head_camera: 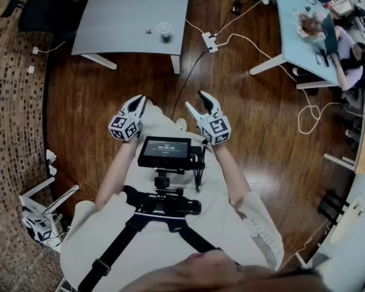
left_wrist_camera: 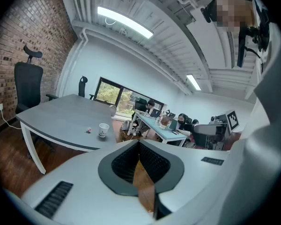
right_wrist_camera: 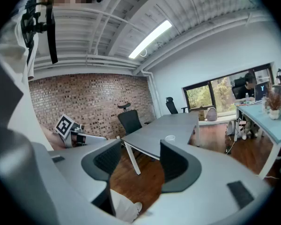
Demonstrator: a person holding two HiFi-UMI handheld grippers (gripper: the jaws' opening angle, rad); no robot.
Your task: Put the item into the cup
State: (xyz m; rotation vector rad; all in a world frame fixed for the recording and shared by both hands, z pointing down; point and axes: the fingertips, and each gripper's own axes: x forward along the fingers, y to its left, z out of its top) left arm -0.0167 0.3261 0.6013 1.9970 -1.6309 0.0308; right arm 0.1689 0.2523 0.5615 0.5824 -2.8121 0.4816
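Note:
A white paper cup (head_camera: 164,30) stands near the front edge of a grey table (head_camera: 121,11), with a small reddish item (head_camera: 149,31) lying just left of it. Both grippers are held in front of the person's chest, well short of the table, with bare wooden floor in between. My left gripper (head_camera: 139,102) is shut with nothing in it; in its own view the pads meet, and the cup (left_wrist_camera: 103,130) and the item (left_wrist_camera: 89,130) show far ahead. My right gripper (head_camera: 198,100) is open and empty, and the cup (right_wrist_camera: 170,138) shows between its jaws in the distance.
A black office chair (head_camera: 39,8) stands at the table's left end. A power strip (head_camera: 209,42) and cables lie on the floor right of the table. A second desk (head_camera: 295,26) with a seated person is at the far right. A monitor rig (head_camera: 165,152) hangs on the person's chest.

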